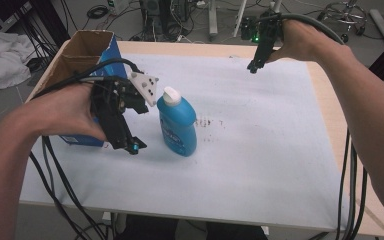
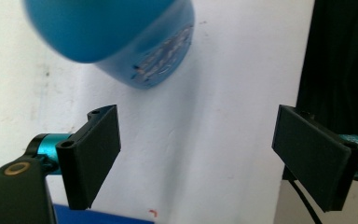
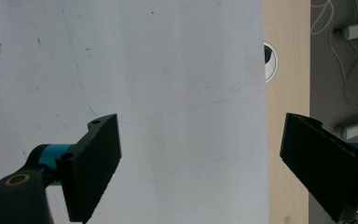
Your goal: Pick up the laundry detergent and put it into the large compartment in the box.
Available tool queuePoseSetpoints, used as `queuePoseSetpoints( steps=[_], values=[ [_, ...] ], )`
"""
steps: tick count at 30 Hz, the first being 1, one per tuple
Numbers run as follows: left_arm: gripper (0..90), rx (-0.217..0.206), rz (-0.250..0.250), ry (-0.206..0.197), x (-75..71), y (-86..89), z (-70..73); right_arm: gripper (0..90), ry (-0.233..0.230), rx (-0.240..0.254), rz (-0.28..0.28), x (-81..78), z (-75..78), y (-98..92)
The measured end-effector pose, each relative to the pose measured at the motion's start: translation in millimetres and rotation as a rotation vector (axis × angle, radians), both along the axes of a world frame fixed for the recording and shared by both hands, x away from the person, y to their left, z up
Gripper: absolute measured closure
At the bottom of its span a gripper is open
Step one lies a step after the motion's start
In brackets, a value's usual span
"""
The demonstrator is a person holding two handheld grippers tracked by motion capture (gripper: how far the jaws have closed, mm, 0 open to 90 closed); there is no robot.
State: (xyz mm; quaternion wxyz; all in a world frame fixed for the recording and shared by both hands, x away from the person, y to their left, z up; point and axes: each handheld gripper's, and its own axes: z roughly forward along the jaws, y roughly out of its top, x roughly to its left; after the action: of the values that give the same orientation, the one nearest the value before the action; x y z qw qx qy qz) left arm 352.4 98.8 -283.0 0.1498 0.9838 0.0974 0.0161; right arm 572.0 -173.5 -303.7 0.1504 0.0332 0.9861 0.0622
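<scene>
The blue bottle [image 1: 177, 126] with its white cap stands upright near the middle of the white table cover [image 1: 260, 145], just right of the open cardboard box [image 1: 87, 55]. The left gripper [image 1: 130, 145] hovers beside it, between box and bottle, jaws spread wide and holding nothing; its own view shows the bottle [image 2: 121, 42] ahead and to one side, not yet between the pads. This looks like the approach to a grasp. The next move calls for swinging the jaws around the bottle's body before closing. The right gripper [image 1: 253, 66] hangs over the far edge, jaws wide apart, well clear. The box crowds the left; open cover lies to the right and front.
</scene>
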Motion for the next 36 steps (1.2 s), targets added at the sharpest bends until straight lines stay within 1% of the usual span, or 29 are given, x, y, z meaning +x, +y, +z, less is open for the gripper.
queuePoseSetpoints(
  steps=[2, 6, 11, 14, 16, 17, 19, 22, 24, 25, 27, 30, 31, 32, 33, 36],
  values=[
    [15.3, 0.008, 0.005, -0.007, 4.5, 0.1, 0.8, 11.6, 0.002, -0.001, 0.002, 0.0, 0.0, -0.4],
    [15.3, 0.007, 0.004, -0.015, 12.6, -1.9, 3.3, 11.6, 0.005, -0.008, 0.000, -0.6, -0.5, -0.4],
    [15.3, 0.029, 0.003, -0.022, 24.8, -4.2, 5.4, 11.6, 0.006, -0.005, 0.011, -1.7, 0.4, 0.6],
    [15.3, 0.049, 0.004, -0.015, 33.1, -4.8, 5.2, 11.6, 0.004, -0.004, 0.013, -1.9, 1.0, 0.4],
    [15.3, 0.049, 0.006, -0.015, 35.3, -5.2, 5.0, 11.6, 0.003, -0.006, 0.013, -2.1, 1.4, 0.2],
    [15.3, 0.048, -0.001, -0.010, 39.9, -6.2, 4.6, 11.6, 0.003, -0.006, 0.010, -2.4, 1.6, 0.0],
    [15.3, 0.049, -0.015, -0.005, 44.1, -7.8, 4.5, 11.6, 0.003, -0.009, 0.013, -2.8, 2.1, -0.8],
    [15.3, 0.035, -0.045, -0.001, 50.9, -9.7, 4.0, 11.6, 0.002, -0.009, 0.015, -3.3, 2.8, -1.4],
    [15.3, 0.046, -0.056, 0.003, 54.7, -10.8, 3.7, 11.6, 0.001, -0.010, 0.016, -3.7, 3.2, -1.9],
    [15.3, 0.044, -0.061, 0.003, 55.9, -11.7, 2.8, 11.6, 0.002, -0.012, 0.015, -4.1, 3.4, -2.2],
    [15.3, 0.049, -0.082, 0.002, 58.4, -13.7, 2.0, 11.6, 0.002, -0.013, 0.020, -4.2, 3.5, -2.9],
    [15.3, 0.046, -0.120, 0.009, 60.7, -18.7, 0.2, 11.6, 0.004, -0.016, 0.011, -4.9, 3.7, -3.9],
    [15.3, 0.049, -0.137, 0.007, 61.0, -20.5, -0.4, 11.6, 0.004, -0.015, 0.016, -4.7, 3.7, -4.0],
    [15.3, 0.049, -0.137, 0.007, 61.0, -20.5, -0.4, 11.6, 0.004, -0.015, 0.016, -4.7, 3.7, -4.0],
    [15.3, 0.052, -0.162, 0.008, 61.4, -23.5, -1.3, 11.6, 0.004, -0.017, 0.017, -4.9, 3.8, -4.0],
    [15.3, 0.048, -0.207, 0.011, 62.7, -26.9, -2.3, 11.6, 0.002, -0.017, 0.019, -6.1, 4.2, -3.7]
  ],
)
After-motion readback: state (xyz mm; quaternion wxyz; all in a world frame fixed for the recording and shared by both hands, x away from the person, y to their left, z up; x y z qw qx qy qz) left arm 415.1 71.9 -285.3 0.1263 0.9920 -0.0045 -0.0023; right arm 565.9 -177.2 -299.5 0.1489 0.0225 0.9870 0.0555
